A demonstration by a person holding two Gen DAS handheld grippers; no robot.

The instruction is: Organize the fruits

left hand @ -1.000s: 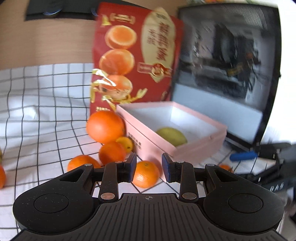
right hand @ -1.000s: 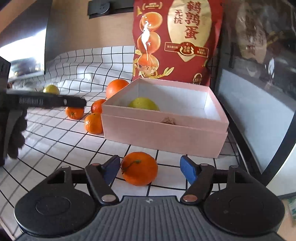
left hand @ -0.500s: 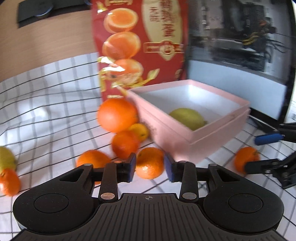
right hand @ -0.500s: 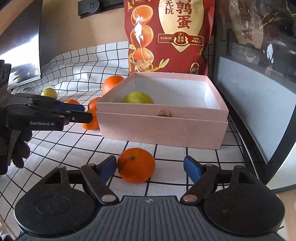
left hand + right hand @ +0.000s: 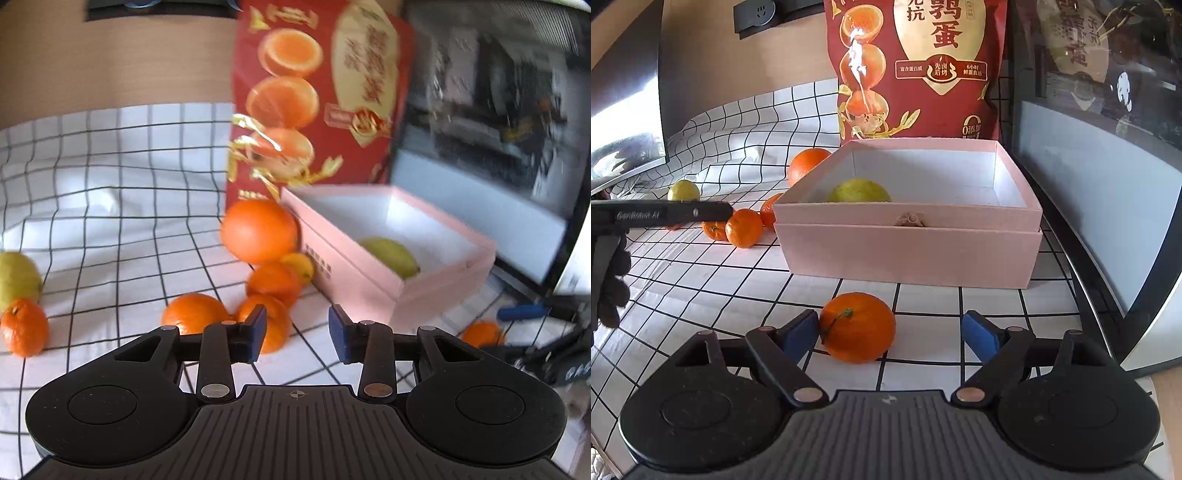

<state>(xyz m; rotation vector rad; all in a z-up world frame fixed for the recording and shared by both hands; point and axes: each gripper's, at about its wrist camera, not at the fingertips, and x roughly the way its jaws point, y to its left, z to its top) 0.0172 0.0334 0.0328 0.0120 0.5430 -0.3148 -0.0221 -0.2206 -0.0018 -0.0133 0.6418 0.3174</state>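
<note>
A pink box (image 5: 908, 243) (image 5: 369, 266) stands on the checked cloth with one yellow-green fruit (image 5: 858, 191) (image 5: 391, 256) inside. My right gripper (image 5: 890, 334) is open around a small orange (image 5: 857, 326) lying in front of the box; its left pad touches or nearly touches the fruit. My left gripper (image 5: 295, 334) is open and empty, with a small orange (image 5: 273, 323) just behind its left finger. Several more oranges (image 5: 260, 230) cluster at the box's left side. The right gripper's orange also shows in the left wrist view (image 5: 482, 334).
A red snack bag (image 5: 919, 70) stands behind the box. A dark glass-fronted appliance (image 5: 1108, 147) borders the right. A yellow-green fruit (image 5: 16, 278) and a small orange (image 5: 24, 326) lie at far left. The left gripper (image 5: 661, 214) reaches in at left of the right wrist view.
My left gripper has swung right, so the small orange once between its fingers now sits behind the left finger. My right gripper has moved closer to its orange, still open.
</note>
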